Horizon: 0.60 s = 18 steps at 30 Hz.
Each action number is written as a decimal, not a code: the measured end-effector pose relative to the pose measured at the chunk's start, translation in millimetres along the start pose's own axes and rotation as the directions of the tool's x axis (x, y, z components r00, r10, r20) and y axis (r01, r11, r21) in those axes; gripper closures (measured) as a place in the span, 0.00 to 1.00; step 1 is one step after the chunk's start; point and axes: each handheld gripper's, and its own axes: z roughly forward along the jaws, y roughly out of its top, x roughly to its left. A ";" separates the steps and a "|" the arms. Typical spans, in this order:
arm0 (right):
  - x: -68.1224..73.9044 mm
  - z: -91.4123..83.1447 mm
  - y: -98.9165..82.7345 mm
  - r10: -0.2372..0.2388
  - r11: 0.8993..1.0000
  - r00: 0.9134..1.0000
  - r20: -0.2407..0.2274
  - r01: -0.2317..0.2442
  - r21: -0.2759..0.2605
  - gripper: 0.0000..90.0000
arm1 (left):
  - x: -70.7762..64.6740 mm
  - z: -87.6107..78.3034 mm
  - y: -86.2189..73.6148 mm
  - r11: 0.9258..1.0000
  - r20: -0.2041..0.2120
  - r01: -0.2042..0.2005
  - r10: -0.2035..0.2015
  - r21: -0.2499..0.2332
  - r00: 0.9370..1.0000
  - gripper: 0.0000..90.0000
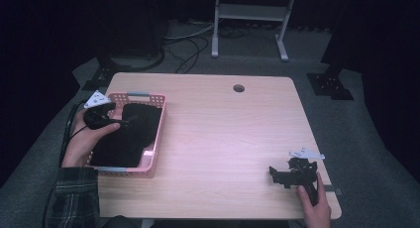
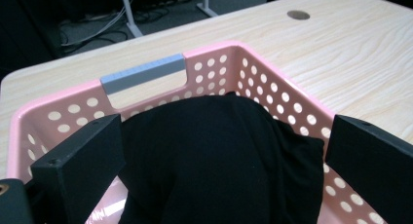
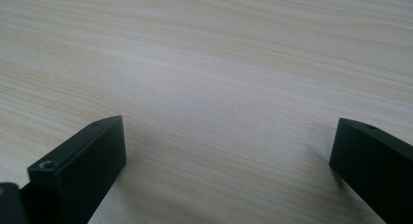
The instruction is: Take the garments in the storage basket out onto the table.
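While the black cloth [image 2: 219,160] lies bundled inside the pink basket [image 1: 157,134] at the counter's [image 1: 223,139] near left, the left gripper [image 1: 116,121] hovers over it, jaws spread, nothing grasped yet. Right gripper [image 1: 285,176] rests released, near right; lifting looks ahead.

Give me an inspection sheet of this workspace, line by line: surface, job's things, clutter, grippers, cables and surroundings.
Surface: light wooden table, round hole near its far edge.
Job's things: pink perforated plastic basket with grey handles at the table's left, black cloth inside.
Clutter: nothing seen.
Grippers: left gripper over the basket, jaws open either side of the cloth; right gripper low over bare table at the near right, jaws open, nothing between them.
Cables: black cable trailing from the left gripper; loose cables on the floor.
Surroundings: grey carpet, white metal frame, dark drapes.
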 end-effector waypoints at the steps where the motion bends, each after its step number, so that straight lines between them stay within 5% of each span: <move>1: 0.0 0.0 0.0 0.000 1.000 1.000 0.000 0.000 0.000 0.00 | -0.2 1.4 -0.5 1.000 0.000 0.000 0.000 0.008 1.000 0.00; 18: 0.0 0.0 0.0 0.000 1.000 1.000 0.000 0.000 0.000 0.00 | 4.4 15.3 -14.2 0.997 -0.002 0.023 -0.023 0.067 1.000 0.00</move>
